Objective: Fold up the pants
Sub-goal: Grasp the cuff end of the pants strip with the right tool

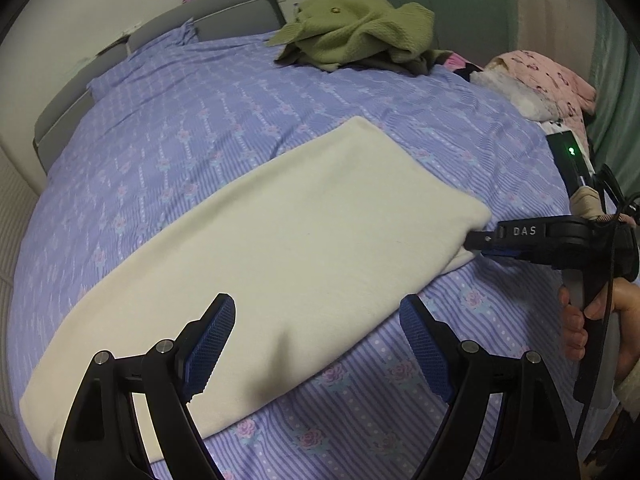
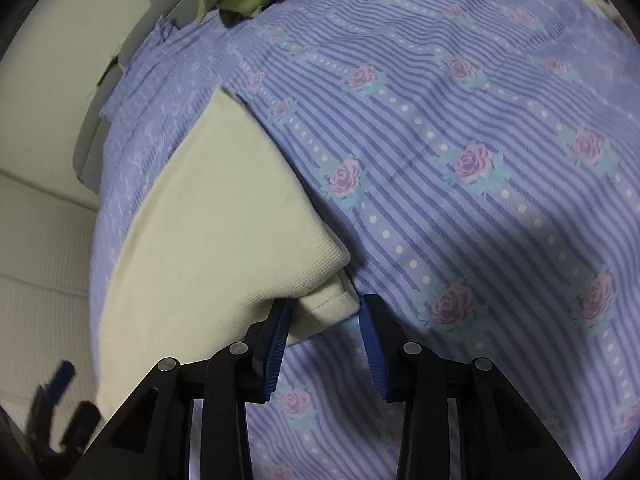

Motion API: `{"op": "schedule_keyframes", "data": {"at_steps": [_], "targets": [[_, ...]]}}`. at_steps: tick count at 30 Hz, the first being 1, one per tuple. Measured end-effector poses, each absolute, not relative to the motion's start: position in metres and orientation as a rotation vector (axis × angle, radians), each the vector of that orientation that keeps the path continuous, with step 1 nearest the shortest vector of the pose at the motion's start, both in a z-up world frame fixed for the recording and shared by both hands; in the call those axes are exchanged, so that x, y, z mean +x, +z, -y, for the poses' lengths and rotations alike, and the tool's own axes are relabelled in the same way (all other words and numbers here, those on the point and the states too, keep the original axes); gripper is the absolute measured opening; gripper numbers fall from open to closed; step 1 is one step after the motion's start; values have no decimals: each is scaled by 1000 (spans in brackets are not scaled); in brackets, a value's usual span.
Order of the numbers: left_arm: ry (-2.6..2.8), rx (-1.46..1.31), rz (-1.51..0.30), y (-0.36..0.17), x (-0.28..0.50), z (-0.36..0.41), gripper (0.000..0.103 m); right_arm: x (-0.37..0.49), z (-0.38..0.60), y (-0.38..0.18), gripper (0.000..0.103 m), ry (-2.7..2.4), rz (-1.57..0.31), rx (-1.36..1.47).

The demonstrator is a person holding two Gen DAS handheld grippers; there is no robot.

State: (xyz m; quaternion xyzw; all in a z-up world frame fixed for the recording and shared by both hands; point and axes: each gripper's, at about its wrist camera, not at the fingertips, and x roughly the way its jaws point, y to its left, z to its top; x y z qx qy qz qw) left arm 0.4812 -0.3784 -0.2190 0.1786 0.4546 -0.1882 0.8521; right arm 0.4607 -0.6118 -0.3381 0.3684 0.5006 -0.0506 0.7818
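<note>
Cream pants (image 1: pixel 280 248) lie folded lengthwise as one long strip across the purple floral bed cover (image 1: pixel 200 128). My left gripper (image 1: pixel 318 308) hovers open above the strip's near part, with nothing between its blue pads. In the right wrist view, the right gripper (image 2: pixel 325 307) straddles the layered corner of the pants (image 2: pixel 224 220). Its pads sit close on either side of the hem, and the cloth looks unsqueezed. From the left wrist view, the right gripper (image 1: pixel 474 242) reaches that same corner from the right, held by a person's hand (image 1: pixel 592 320).
A green garment (image 1: pixel 356 28) is heaped at the far side of the bed, with pink and white laundry (image 1: pixel 540 80) to its right. A grey headboard (image 1: pixel 160 32) runs along the left. A dark device with a green light (image 1: pixel 570 152) lies at the right edge.
</note>
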Motion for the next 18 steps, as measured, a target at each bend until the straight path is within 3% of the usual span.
{"op": "schedule_keyframes", "data": {"at_steps": [2,9,18], "targets": [[-384,351,-985,-222,483,375,84,460,613,-338,19,-101,-1079,823],[-352,294,-1003,-216,480,361,84,459,602,-250,12,-253,-914,505],[-319,309,-1033,-219,474,350,84,460,599,-309,13,-342,-1102,423]]}}
